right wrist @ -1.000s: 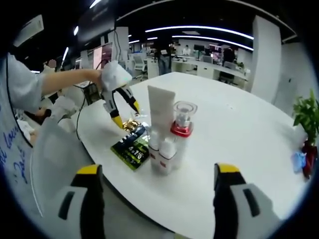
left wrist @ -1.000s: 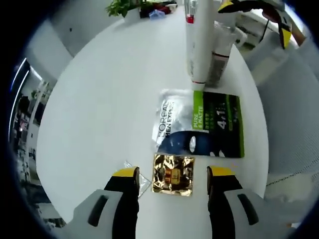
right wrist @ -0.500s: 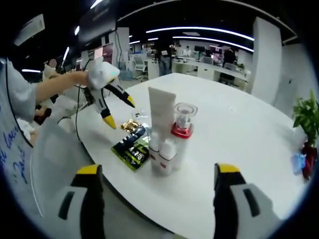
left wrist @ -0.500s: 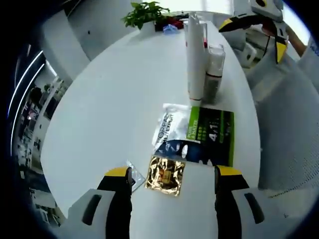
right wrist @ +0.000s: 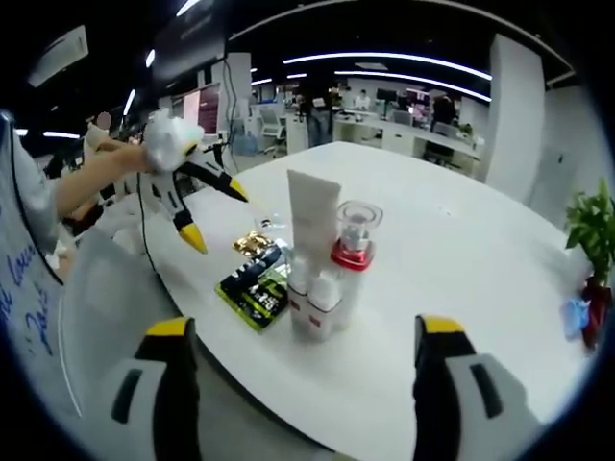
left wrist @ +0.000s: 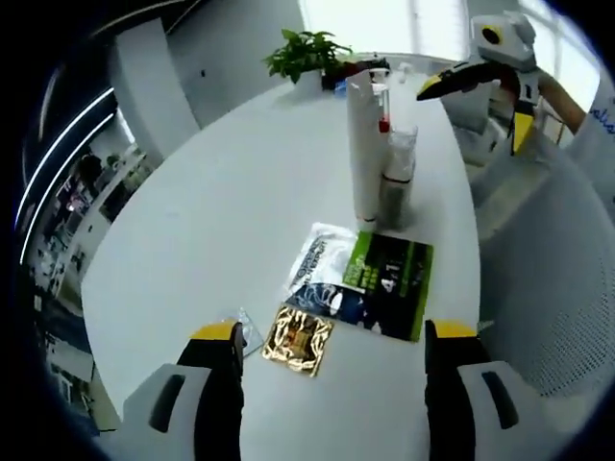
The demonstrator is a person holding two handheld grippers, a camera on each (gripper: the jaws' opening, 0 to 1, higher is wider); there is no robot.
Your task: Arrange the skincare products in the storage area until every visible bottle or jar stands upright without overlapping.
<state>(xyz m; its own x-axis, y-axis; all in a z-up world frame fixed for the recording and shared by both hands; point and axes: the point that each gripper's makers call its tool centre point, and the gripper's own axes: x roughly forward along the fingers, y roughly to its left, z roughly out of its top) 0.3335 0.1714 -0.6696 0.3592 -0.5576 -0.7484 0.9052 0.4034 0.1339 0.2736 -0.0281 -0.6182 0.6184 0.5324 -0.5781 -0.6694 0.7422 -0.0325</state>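
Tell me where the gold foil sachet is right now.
In the left gripper view the gold foil sachet lies flat on the white table, near its edge, beside the green-and-black sachet.

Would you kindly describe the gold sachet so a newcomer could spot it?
On the round white table, a tall white tube stands over flat packets. Nearest the camera lies the gold sachet, square, crinkled and shiny, unlike the green-and-black packet beside it.
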